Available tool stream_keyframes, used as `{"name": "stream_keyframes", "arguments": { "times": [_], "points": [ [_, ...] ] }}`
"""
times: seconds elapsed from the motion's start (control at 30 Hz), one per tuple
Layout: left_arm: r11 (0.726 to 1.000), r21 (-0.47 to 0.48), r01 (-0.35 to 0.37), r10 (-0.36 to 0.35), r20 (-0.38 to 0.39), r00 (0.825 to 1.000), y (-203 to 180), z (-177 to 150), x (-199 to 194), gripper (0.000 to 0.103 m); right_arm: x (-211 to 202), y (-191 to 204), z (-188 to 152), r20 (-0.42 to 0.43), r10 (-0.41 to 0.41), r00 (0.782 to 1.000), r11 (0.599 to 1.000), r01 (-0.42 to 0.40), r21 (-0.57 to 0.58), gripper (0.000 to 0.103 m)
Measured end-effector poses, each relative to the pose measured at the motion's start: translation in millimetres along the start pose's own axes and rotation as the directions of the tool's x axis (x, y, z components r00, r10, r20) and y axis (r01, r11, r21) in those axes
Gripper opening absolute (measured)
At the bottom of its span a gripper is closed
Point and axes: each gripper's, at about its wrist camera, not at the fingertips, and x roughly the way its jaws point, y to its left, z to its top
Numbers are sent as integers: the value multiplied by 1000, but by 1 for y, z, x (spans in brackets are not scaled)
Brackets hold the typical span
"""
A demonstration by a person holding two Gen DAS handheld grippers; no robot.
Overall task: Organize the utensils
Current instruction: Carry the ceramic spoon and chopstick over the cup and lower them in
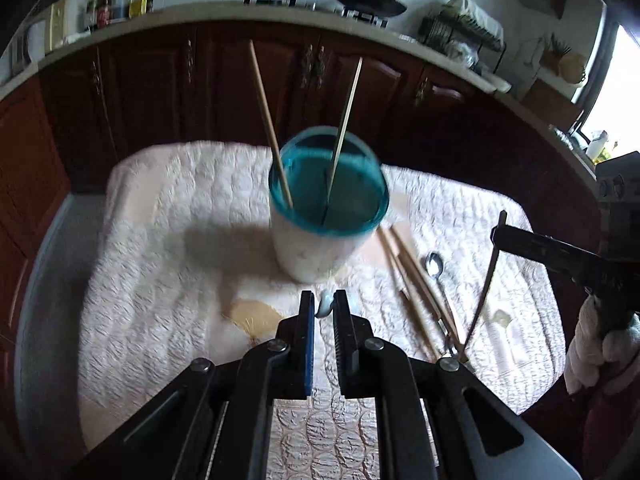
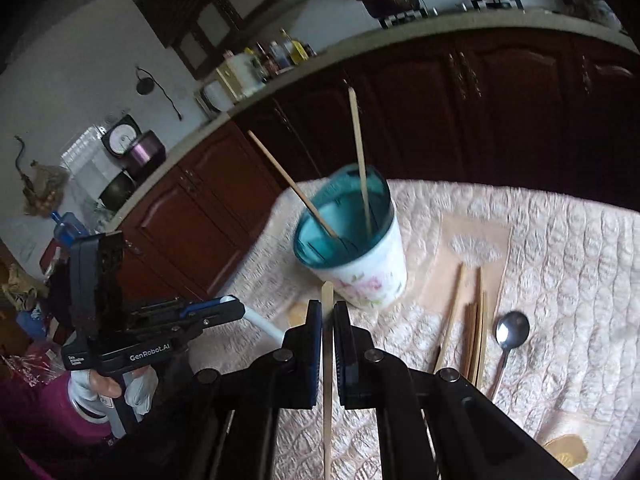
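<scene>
My right gripper (image 2: 327,312) clenches a wooden chopstick (image 2: 327,380) upright between its pads, my left gripper (image 1: 321,304) pinches a white spoon (image 1: 324,305) whose long handle (image 2: 262,322) only the right view shows, both before the cup (image 1: 320,216).

White floral cup (image 2: 360,256) with teal inside, upright on quilted cloth, two wooden chopsticks (image 2: 362,160) leaning in it; more chopsticks (image 2: 474,320) lying flat right of cup, metal spoon (image 2: 510,334) beside them; one chopstick (image 2: 327,360) clamped, lifted; white spoon (image 1: 325,305) clamped, lifted
</scene>
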Motion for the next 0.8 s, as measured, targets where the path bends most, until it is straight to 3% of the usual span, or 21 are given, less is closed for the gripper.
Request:
{"name": "stream_keyframes", "arguments": {
  "times": [0.4, 0.8],
  "points": [
    [998, 60, -10, 3, 115, 993, -9, 64, -46, 7, -46, 32, 75, 172, -28, 985, 995, 43, -86, 7],
    [992, 69, -110, 102, 115, 988, -6, 105, -11, 7, -42, 49, 149, 279, -111, 954, 980, 152, -127, 7]
  ]
}}
